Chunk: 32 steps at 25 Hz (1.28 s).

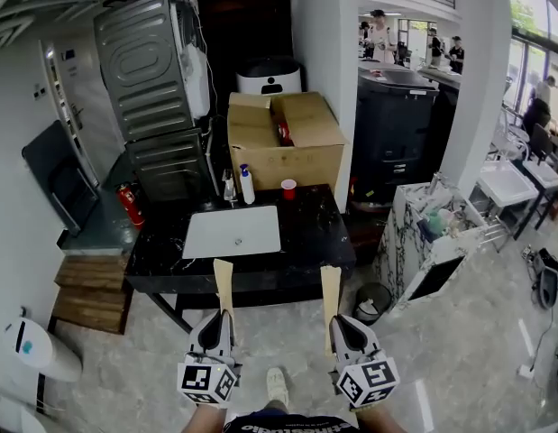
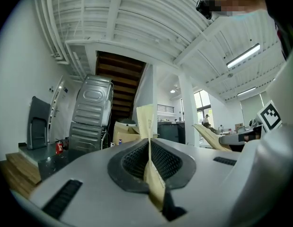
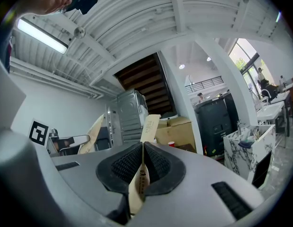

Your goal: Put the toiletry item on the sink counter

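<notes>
A white bottle with a blue cap (image 1: 247, 186) stands at the back of the black sink counter (image 1: 319, 233), next to the faucet (image 1: 229, 190). A white basin (image 1: 233, 231) is set into the counter. A red cup (image 1: 288, 188) stands to the bottle's right. My left gripper (image 1: 223, 269) and right gripper (image 1: 330, 274) hover side by side in front of the counter's near edge, pointing at it. Both are shut, the beige fingers pressed flat together with nothing between them, as the left gripper (image 2: 145, 113) and the right gripper (image 3: 150, 122) show in their own views.
Behind the counter stand a cardboard box (image 1: 283, 138), a tall grey metal machine (image 1: 157, 97) and a white appliance (image 1: 269, 77). A marbled cabinet (image 1: 432, 237) and a small bin (image 1: 372, 301) are to the right, wooden steps (image 1: 89, 291) and a fire extinguisher (image 1: 130, 206) to the left. People stand far back.
</notes>
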### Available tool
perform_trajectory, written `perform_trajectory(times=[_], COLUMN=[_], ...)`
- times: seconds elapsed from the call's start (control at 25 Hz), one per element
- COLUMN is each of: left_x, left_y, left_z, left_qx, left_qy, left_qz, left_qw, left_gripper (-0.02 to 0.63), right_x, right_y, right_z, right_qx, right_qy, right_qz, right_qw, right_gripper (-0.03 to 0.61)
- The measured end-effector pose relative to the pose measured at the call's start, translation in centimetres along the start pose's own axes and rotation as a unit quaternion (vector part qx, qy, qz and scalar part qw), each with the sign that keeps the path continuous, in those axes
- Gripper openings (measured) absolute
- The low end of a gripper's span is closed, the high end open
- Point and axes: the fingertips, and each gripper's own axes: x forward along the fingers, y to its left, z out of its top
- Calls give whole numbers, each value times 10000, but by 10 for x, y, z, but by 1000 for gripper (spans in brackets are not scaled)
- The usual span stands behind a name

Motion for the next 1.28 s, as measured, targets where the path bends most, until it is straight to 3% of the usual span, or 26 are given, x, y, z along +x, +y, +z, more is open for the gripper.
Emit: perform_trajectory(times=[0.32, 0.8, 1.08, 1.28], left_x=[90, 234, 298, 353], left_y=[36, 130, 133, 135], left_z=[-29, -33, -62, -78], left_qx=[-247, -501, -687, -720], left_qy=[65, -94, 165, 276], left_qz=[-211, -396, -566, -458], left_qw=[9995, 9979, 9959, 9960], left_gripper=[23, 23, 23, 23], right_x=[85, 248, 297, 336], right_y=[-33, -49, -79, -122], right_z=[-6, 21, 10, 3], right_qx=[-106, -375, -378, -310], right_qy=[235, 141, 472, 559], right_qz=[-157, -308, -435, -436], right_qw=[9995, 9987, 9972, 9970], right_gripper=[44, 44, 44, 44])
